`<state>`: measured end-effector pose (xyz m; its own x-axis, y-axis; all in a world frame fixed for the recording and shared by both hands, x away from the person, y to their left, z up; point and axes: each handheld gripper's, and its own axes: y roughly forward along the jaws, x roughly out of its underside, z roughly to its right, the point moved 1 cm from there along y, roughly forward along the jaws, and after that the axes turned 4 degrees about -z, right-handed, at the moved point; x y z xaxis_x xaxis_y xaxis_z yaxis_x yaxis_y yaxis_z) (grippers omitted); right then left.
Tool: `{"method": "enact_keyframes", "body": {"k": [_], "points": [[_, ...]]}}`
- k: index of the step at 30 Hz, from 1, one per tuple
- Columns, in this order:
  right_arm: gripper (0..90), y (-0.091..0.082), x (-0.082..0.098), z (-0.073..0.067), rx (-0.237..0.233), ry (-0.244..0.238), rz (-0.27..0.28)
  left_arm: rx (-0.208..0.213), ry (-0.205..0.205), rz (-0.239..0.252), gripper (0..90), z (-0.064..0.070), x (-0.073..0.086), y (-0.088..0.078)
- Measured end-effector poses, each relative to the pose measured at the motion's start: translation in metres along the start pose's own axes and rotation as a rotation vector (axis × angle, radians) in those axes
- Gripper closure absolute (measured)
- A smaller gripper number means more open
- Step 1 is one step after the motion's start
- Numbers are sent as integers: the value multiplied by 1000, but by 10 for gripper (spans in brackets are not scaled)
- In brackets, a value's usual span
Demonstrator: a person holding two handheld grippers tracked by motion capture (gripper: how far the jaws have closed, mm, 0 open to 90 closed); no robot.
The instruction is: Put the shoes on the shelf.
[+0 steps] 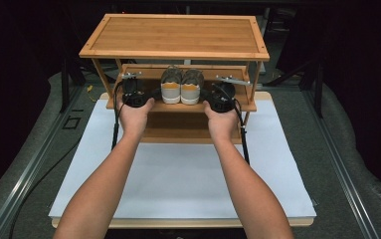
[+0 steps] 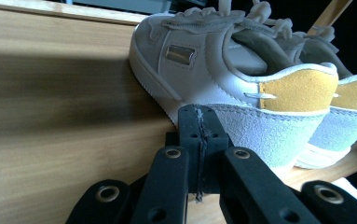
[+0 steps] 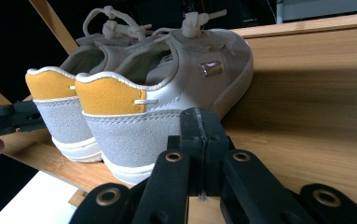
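A pair of grey-white sneakers with yellow heel tabs, left shoe (image 1: pixel 171 85) and right shoe (image 1: pixel 191 85), stands heels toward me on the middle shelf (image 1: pixel 178 106) of a bamboo rack. My left gripper (image 1: pixel 154 93) lies at the left shoe's outer heel, jaws shut with nothing between them; its tips (image 2: pixel 197 122) sit close against the heel of that shoe (image 2: pixel 241 93). My right gripper (image 1: pixel 205 94) mirrors it at the right shoe's outer heel, also shut and empty, with its tips (image 3: pixel 197 123) by the heel of that shoe (image 3: pixel 134 126). The other shoe (image 3: pixel 57 109) stands beyond.
The rack's top shelf (image 1: pixel 175 35) overhangs the shoes and both grippers. Its posts (image 1: pixel 102 74) flank the hands. A lower shelf (image 1: pixel 188 132) sits beneath. The rack stands at the far end of a white sheet (image 1: pixel 178 174) on the table.
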<state>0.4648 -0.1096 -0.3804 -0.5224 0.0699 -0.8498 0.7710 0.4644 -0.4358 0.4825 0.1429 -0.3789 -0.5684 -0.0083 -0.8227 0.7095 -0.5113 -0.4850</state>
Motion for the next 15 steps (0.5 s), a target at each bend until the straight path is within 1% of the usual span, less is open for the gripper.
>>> {"method": "enact_keyframes", "body": {"k": [2, 3, 4, 5, 6, 7, 8, 9, 10, 11, 12, 13, 15], "points": [[900, 0, -1, 0, 2, -4, -8, -6, 5, -3, 899, 0, -1, 1], [900, 2, -1, -1, 1, -6, 9, -10, 5, -4, 899, 0, -1, 2], [900, 3, -3, -1, 14, -20, -16, -9, -2, -6, 899, 0, -1, 4], [900, 5, -3, -1, 18, -20, 0, -9, -2, -6, 898, 0, -1, 4], [900, 5, -3, -1, 18, -20, 0, -5, -7, -5, 898, 0, -1, 4], [900, 6, -4, 2, 24, -16, -22, -4, -5, -7, 899, 0, -1, 5], [900, 6, -4, 2, 24, -16, -22, -4, -2, -7, 899, 1, -1, 5], [900, 6, -3, 3, 23, -6, -21, -4, 0, -8, 899, 0, -1, 5], [900, 7, -3, 3, 23, -1, -7, -1, -3, -10, 899, 0, -1, 5], [900, 6, -2, 3, 29, -2, -8, 1, -5, -8, 899, 0, -1, 4], [900, 5, -2, 2, 24, -5, -16, 2, -6, -8, 898, 0, -1, 4], [900, 6, -2, 2, 28, -3, -5, 2, -6, -8, 898, 0, -1, 4], [900, 6, -2, 1, 30, -2, -6, 3, -1, -8, 898, 0, -1, 3]]}}
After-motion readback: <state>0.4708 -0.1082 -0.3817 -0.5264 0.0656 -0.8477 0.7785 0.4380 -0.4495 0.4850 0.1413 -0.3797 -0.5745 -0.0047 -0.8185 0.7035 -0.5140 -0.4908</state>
